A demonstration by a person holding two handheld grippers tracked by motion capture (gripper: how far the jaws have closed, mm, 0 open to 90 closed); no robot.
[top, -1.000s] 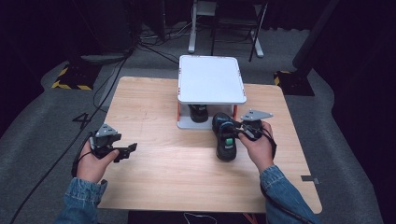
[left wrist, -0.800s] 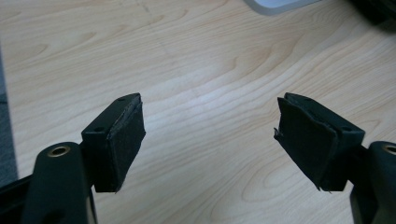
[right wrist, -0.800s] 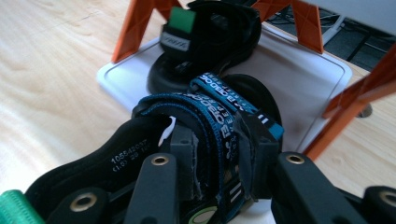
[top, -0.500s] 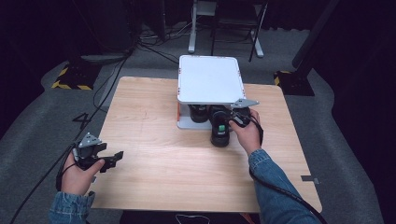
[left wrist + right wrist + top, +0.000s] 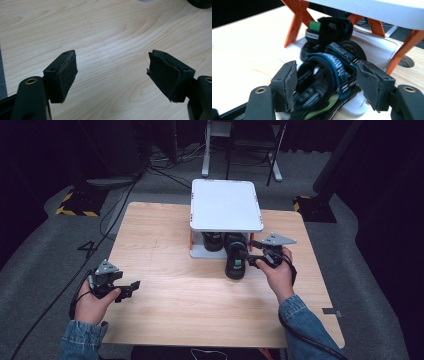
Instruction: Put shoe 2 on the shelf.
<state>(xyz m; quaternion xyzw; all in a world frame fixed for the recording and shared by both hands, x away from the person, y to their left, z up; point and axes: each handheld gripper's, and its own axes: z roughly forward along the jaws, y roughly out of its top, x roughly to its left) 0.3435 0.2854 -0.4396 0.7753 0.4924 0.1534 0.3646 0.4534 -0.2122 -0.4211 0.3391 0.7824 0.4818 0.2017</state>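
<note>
Your right tool (image 5: 325,87) has just been opening; jaws spread either side of the black sandal (image 5: 324,85), pads clear of it. Sandal lies half on the white shelf base (image 5: 377,50). Left tool (image 5: 111,75) spread over bare surface (image 5: 105,32).

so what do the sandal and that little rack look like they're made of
Sandal: looks like woven fabric straps, blue-patterned webbing, on a black foam or rubber sole.
Rack: smooth matte white top, probably plastic or painted board; glossy orange legs, likely moulded plastic.
</note>
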